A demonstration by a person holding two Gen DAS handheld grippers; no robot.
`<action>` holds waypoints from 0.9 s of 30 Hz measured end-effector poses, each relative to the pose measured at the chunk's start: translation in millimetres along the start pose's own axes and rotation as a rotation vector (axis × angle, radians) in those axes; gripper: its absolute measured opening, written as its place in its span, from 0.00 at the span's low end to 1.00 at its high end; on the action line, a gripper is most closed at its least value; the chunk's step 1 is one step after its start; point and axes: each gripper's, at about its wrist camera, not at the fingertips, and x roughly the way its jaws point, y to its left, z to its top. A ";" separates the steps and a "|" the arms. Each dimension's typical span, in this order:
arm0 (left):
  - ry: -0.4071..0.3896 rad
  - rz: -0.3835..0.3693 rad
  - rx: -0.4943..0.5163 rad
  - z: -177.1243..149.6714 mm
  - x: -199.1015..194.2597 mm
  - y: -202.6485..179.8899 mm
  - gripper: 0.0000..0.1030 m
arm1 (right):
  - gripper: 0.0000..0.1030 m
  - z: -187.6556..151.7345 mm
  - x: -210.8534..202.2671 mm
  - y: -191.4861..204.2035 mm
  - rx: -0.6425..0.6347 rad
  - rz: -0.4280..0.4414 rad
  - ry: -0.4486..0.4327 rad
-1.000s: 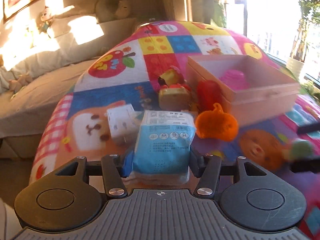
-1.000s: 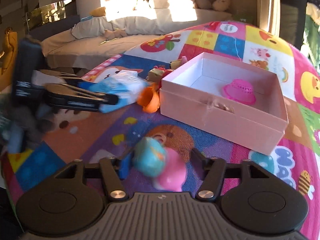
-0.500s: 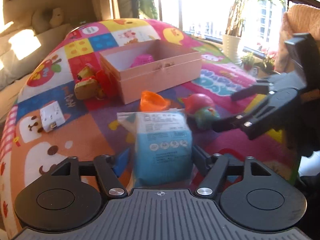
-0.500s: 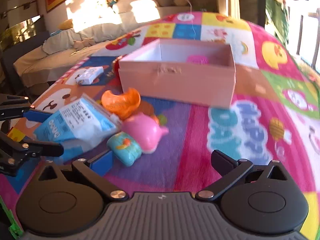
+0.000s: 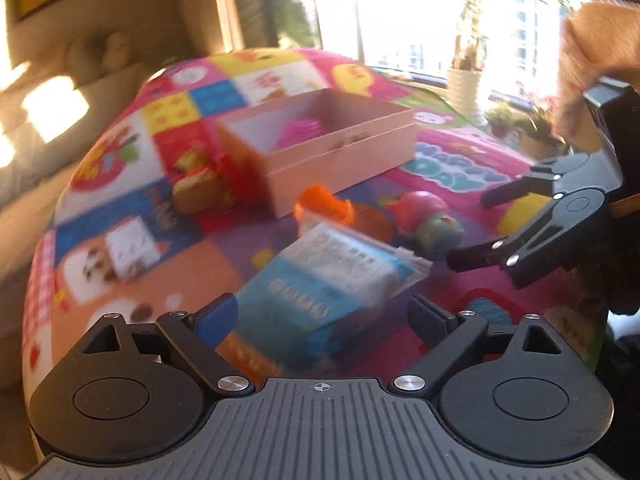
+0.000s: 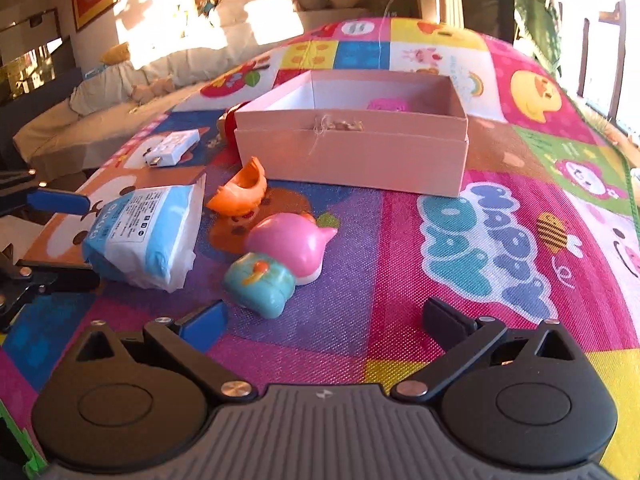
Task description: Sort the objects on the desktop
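A blue and white tissue pack (image 5: 320,280) (image 6: 144,236) lies tilted on the colourful play mat (image 6: 480,240). My left gripper (image 5: 322,316) (image 6: 90,240) straddles it with jaws opening; the pads stand off its sides. A pink and teal toy (image 6: 288,248) (image 5: 424,220) rests on the mat just ahead of my right gripper (image 6: 324,316) (image 5: 470,230), which is wide open with nothing between its fingers. Behind both stands an open pink box (image 6: 352,156) (image 5: 340,168) with a pink item (image 6: 388,104) inside.
An orange toy (image 6: 240,192) (image 5: 324,208) lies between the pack and the box. A small white box (image 6: 172,148) (image 5: 130,246) sits at the left. Yellow and red toys (image 5: 200,188) crowd the box's left end. A sofa stands beyond the mat.
My left gripper has let go of the tissue pack, which has tipped over onto the mat. My right gripper has released the pink and teal toy and spread wide. Both views swung round.
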 end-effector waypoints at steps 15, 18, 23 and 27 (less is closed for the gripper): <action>0.084 -0.128 -0.093 -7.1 16.5 -21.2 0.97 | 1.00 16.8 -18.0 18.2 -0.023 0.046 -0.091; 0.060 -0.071 -0.150 -2.1 12.2 -21.4 0.97 | 0.88 31.8 -2.2 27.9 -0.054 -0.033 -0.085; 0.059 -0.022 -0.214 11.9 21.5 -21.6 0.97 | 0.52 42.2 23.5 19.3 0.020 0.023 0.064; 0.097 0.020 -0.214 14.9 39.3 -25.1 0.76 | 0.46 34.9 10.9 20.7 -0.008 0.030 0.068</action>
